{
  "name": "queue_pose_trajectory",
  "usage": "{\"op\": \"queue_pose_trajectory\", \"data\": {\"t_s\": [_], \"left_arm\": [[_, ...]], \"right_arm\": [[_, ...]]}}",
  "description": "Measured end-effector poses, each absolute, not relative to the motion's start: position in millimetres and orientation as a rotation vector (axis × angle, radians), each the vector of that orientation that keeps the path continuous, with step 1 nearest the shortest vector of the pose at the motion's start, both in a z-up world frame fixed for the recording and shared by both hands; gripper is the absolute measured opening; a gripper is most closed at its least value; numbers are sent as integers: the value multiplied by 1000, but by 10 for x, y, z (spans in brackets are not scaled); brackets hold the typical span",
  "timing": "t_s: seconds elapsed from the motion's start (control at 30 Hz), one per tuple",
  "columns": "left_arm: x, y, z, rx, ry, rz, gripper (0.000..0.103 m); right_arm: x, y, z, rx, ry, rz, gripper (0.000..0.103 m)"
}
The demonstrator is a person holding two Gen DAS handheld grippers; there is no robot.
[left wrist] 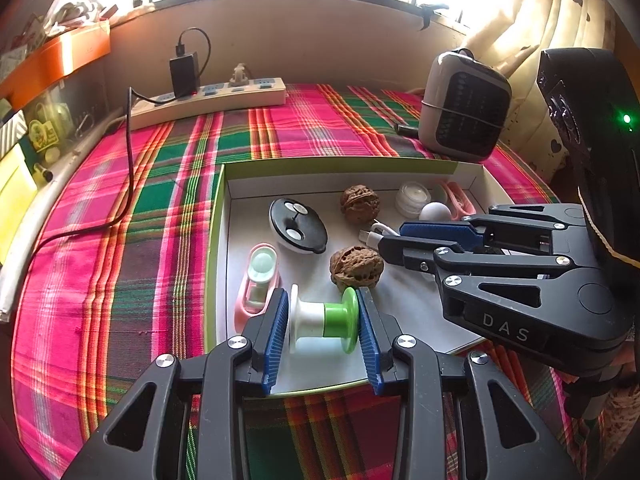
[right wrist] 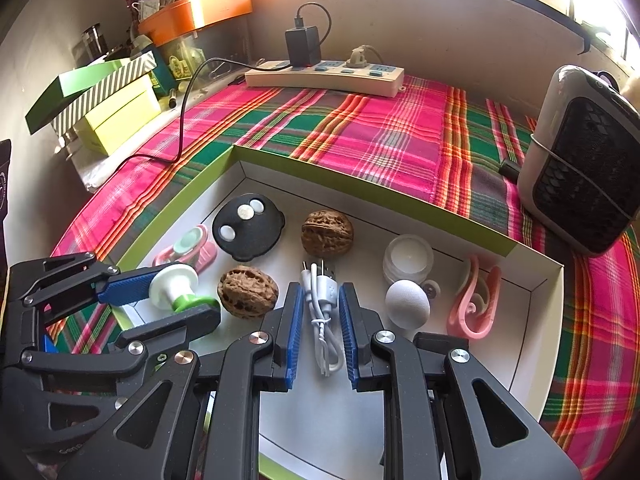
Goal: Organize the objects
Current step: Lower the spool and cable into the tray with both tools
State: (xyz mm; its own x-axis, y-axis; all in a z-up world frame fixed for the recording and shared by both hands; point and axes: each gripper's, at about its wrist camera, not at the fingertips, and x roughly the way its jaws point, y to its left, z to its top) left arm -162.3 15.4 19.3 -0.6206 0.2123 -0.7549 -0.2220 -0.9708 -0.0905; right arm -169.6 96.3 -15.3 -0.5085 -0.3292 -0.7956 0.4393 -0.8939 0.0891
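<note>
The white-and-green spool [left wrist: 324, 320] sits in the near left corner of the white tray [left wrist: 400, 300], pinched end to end between the left gripper's [left wrist: 323, 334] blue pads. Beside it, the right gripper [right wrist: 319, 318] straddles a bundled white cable [right wrist: 322, 304], jaws a bit apart, can't tell if they're touching it. Two walnuts [right wrist: 247, 290] lie between them. The tray's on a pink-green plaid cloth [left wrist: 120, 240], power strip [left wrist: 208, 98] by the back wall.

Both the left gripper [left wrist: 323, 330] and the right gripper [right wrist: 319, 332] are black plastic linkages with triangular cut-outs, joined by round silver screws. Their fingers carry ribbed blue pads [left wrist: 276, 336]. White letters "DAS" mark the right gripper's body.
</note>
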Motion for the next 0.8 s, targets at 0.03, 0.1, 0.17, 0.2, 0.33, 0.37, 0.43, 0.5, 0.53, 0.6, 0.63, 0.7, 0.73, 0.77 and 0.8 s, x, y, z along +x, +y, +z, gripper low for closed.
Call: {"op": "queue_pose_trajectory", "data": {"t_s": [0.03, 0.1, 0.17, 0.2, 0.33, 0.37, 0.43, 0.5, 0.53, 0.6, 0.63, 0.7, 0.73, 0.77, 0.8], "left_arm": [[-1618, 157, 191, -1222, 16, 2630, 32], [-1618, 155, 192, -1223, 17, 2630, 33], [-1620, 153, 193, -1223, 17, 2630, 33], [-1617, 154, 197, -1223, 17, 2632, 33], [-1604, 151, 200, -1222, 16, 2633, 35], [-1597, 148, 202, -1222, 15, 2635, 36], [-1581, 138, 206, -1222, 10, 2640, 37], [-1558, 134, 215, -1219, 10, 2645, 37], [-1545, 138, 222, -1217, 15, 2649, 38], [-1527, 138, 234, -1215, 18, 2652, 39], [-1513, 137, 244, -1212, 19, 2655, 39], [-1487, 129, 261, -1207, 18, 2663, 40], [-1468, 123, 271, -1206, 12, 2667, 40], [-1452, 119, 279, -1204, 7, 2668, 40], [-1435, 115, 287, -1202, 5, 2671, 40]], "right_arm": [[-1695, 961, -151, 1224, 171, -2392, 20], [-1688, 962, -148, 1223, 174, -2394, 20], [-1685, 961, -148, 1222, 171, -2395, 20], [-1685, 961, -147, 1223, 169, -2396, 20], [-1676, 965, -143, 1221, 166, -2402, 24], [-1671, 969, -142, 1222, 164, -2402, 25], [-1665, 971, -138, 1220, 161, -2403, 26], [-1648, 975, -130, 1221, 157, -2411, 26], [-1636, 979, -124, 1220, 154, -2416, 26], [-1610, 981, -107, 1216, 147, -2420, 26], [-1597, 980, -100, 1212, 145, -2422, 27], [-1565, 989, -79, 1206, 139, -2431, 30], [-1553, 993, -70, 1205, 135, -2435, 35], [-1524, 1000, -54, 1201, 126, -2441, 36], [-1505, 1001, -42, 1197, 123, -2445, 37]]}}
